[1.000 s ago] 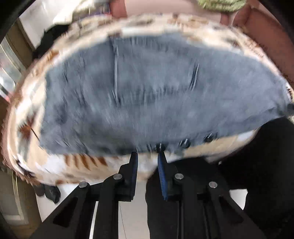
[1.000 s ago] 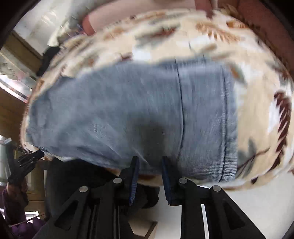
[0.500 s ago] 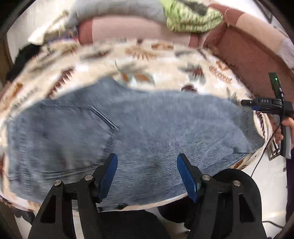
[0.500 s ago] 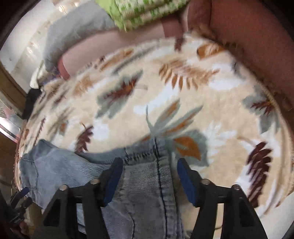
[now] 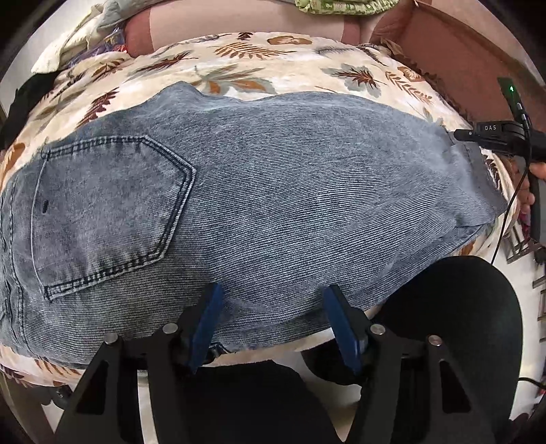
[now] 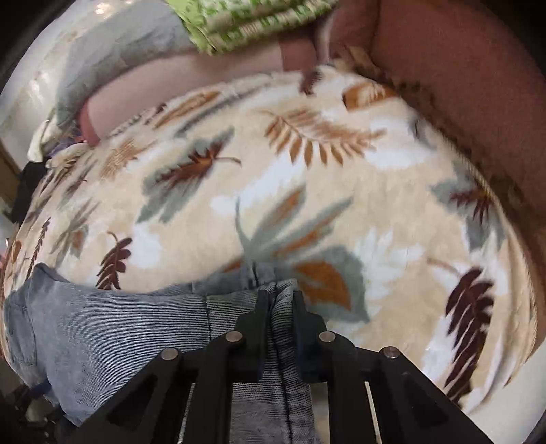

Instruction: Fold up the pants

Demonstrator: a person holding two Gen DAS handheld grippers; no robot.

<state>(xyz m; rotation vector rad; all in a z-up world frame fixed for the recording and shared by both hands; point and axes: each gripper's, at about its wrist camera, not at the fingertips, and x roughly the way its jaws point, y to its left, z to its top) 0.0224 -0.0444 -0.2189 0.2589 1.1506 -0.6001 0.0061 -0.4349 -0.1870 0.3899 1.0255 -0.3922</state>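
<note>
The left claw [image 5: 273, 321] is released, its blue-padded fingers [image 5: 204, 324] spread wide over the near edge of the jeans [image 5: 273, 191]. Nothing sits between them but open denim, and whether the pads actually touch the cloth is hard to tell from this angle.

The jeans lie flat ahead of the left claw, folded lengthwise on a leaf-patterned blanket [image 5: 279, 61]. A back pocket [image 5: 109, 211] with dark stitching faces up, off to the left of the claw; the leg runs away to the right, ending at the hem.

At that hem, far right of the left claw, the right claw [image 5: 459, 135] shows as a black tip reaching the denim edge. Its own camera gives the closer look: the right claw [image 6: 277, 300] is clenched on the jeans [image 6: 119, 328], a ridge of denim pinched between the two black fingers [image 6: 261, 317] and running back under the claw. This view is motion-blurred, so the exact seam held is uncertain.

Beyond the right claw the blanket [image 6: 307, 191] spreads wide, backed by a reddish sofa cushion [image 6: 460, 85] and a green patterned cloth [image 6: 245, 20] at the top.
</note>
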